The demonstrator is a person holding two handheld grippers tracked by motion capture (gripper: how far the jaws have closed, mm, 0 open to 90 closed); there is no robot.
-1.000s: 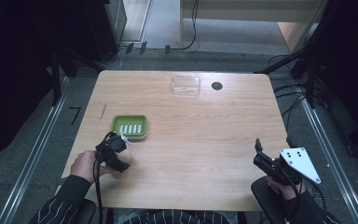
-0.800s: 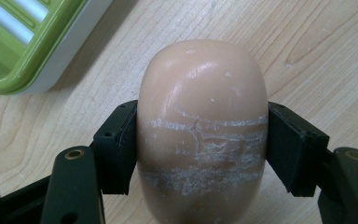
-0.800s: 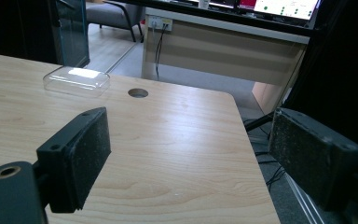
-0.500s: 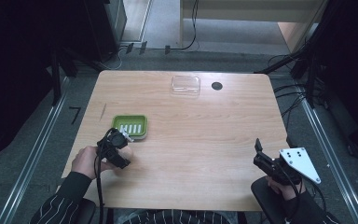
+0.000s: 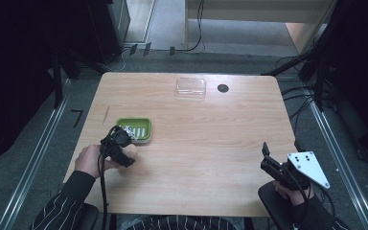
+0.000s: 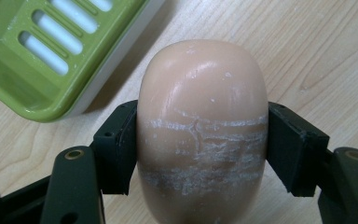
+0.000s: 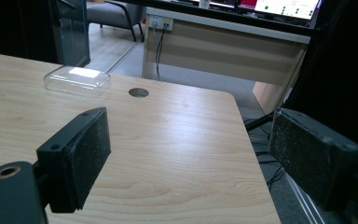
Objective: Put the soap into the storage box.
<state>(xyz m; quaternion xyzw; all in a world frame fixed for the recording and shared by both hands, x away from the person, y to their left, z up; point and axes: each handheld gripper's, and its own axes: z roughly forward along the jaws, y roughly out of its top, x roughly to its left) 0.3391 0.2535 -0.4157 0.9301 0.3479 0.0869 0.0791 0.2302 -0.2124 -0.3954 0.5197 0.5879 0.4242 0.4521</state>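
A peach-coloured bar of soap (image 6: pixel 203 107), streaked with white, is clamped between the black pads (image 6: pixel 119 144) of my left gripper (image 6: pixel 200 149), just above the wooden table. A green slotted soap dish (image 6: pixel 23 88) lies close by, up and to the left in the left gripper view. From the high view, the left gripper (image 5: pixel 120 143) hangs at the near left corner of the green dish (image 5: pixel 148 129). My right gripper (image 5: pixel 267 160) rests at the table's near right edge, its jaws wide apart with nothing between them (image 7: pixel 191 154).
A clear plastic lid (image 5: pixel 190 87) lies at the far middle of the table (image 5: pixel 211 143), with a round cable hole (image 5: pixel 223 88) just right of it. Both also appear in the right gripper view, lid (image 7: pixel 77 80) and hole (image 7: pixel 139 92). Cables run along the floor to the right.
The left gripper with the soap has edged slightly toward the green dish. The right gripper has stayed where it was.
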